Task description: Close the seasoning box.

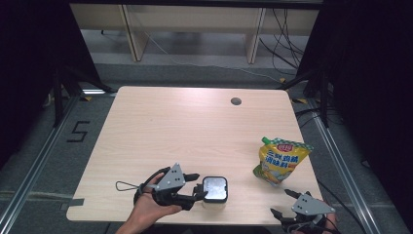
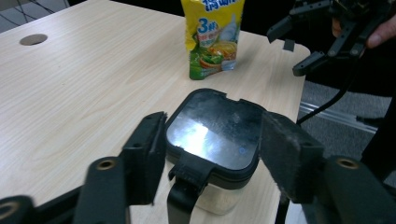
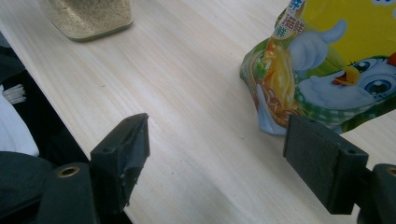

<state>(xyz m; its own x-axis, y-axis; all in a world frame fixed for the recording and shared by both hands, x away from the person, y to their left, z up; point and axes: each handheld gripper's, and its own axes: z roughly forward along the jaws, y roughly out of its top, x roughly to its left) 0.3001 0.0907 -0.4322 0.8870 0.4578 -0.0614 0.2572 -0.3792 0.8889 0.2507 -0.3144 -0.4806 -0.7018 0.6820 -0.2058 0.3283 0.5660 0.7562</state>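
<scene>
Black jaws of the left gripper point(image 2: 210, 158) stand apart on either side of a clear container point(image 2: 212, 140) with a black, glossy lid; the pads flank the lid's two sides but do not press on it, with a sliver of daylight at each. A black latch tab hangs down the container's near face, between the jaws. In the high view the container point(image 1: 214, 190) sits at about six o'clock on the table point(image 1: 185, 126), close to the near edge, and the left gripper point(image 1: 197, 185) lies level at its nine o'clock side.

Pale, grainy powder fills the lower part of the container point(image 3: 88, 16), seen at eleven o'clock in the right gripper view. That filling should give it some weight, low down, so it ought to stand steady. Walls look stiff, probably plastic or glass, so a firm squeeze should not deform them; the smooth lid, though, looks slippery, and I would take hold lower, on the flat side walls under the lid's rim, clear of the latch.

At the table's four o'clock lies a yellow seasoning pouch point(image 1: 280, 161), soft and crinkly, likely light and prone to buckling; its stiffer top seam would be the better hold. Its lower edge fills the upper right of the right gripper view point(image 3: 327, 70).

Down at five o'clock, just off the table's near edge, the right gripper point(image 1: 292, 204) waits with its jaws wide apart and nothing between them.
</scene>
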